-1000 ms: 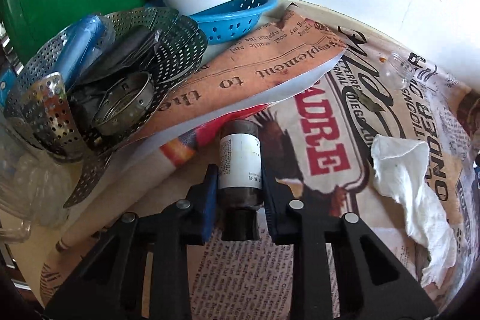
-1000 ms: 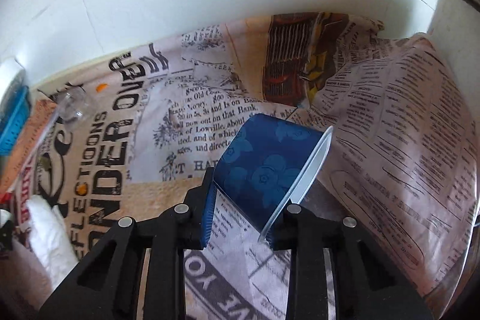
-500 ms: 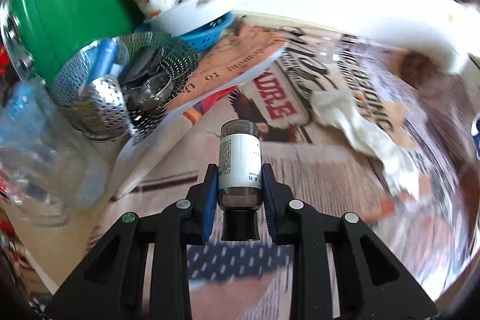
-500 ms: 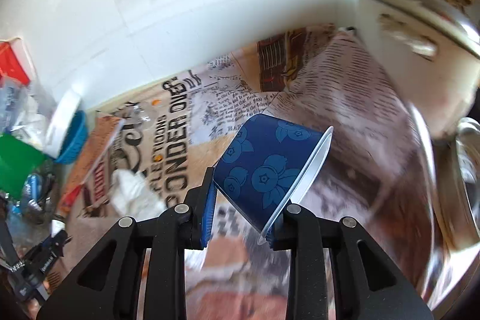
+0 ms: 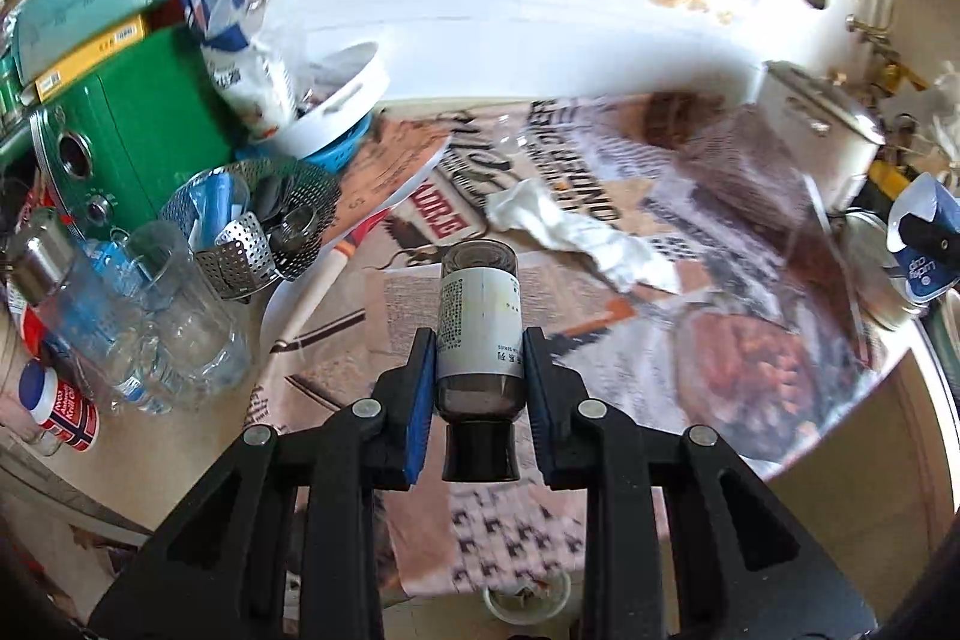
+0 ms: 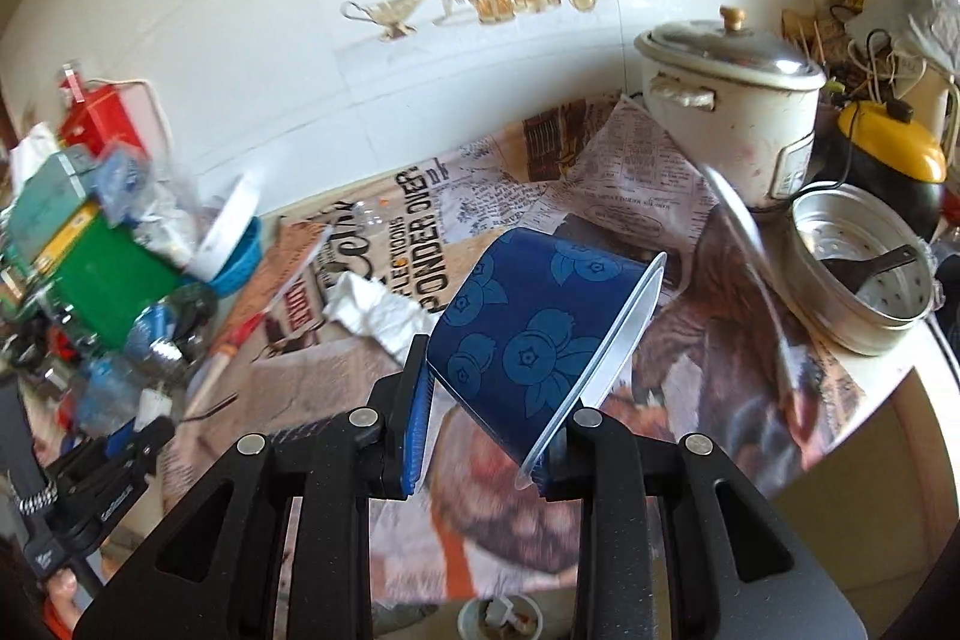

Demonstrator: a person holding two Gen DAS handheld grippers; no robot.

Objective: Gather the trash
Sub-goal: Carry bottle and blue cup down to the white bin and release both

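Observation:
My left gripper [image 5: 477, 376] is shut on a small brown bottle [image 5: 478, 322] with a white label, its black cap pointing back at the camera, held well above the newspaper-covered counter [image 5: 600, 316]. In the right wrist view my right gripper [image 6: 486, 394] is shut on a dark blue yogurt cup [image 6: 528, 334] with a blueberry print, tilted with its white rim to the right. That cup also shows at the right edge of the left wrist view as a blue cup [image 5: 921, 250]. A crumpled white tissue [image 5: 576, 232] [image 6: 378, 310] lies on the newspaper.
Left: a green box [image 5: 138, 142], metal steamer basket [image 5: 258, 226], glass jars [image 5: 150, 316], blue colander [image 5: 336, 148]. Right: a white rice cooker [image 6: 732, 100], aluminium steamer pot [image 6: 864, 268], yellow appliance [image 6: 888, 148]. A small bowl of scraps [image 6: 501, 616] sits below the counter's front edge.
Both grippers rose and pulled back from the counter, each keeping its object. The views widened from close newspaper to the whole counter, wall and its front edge.

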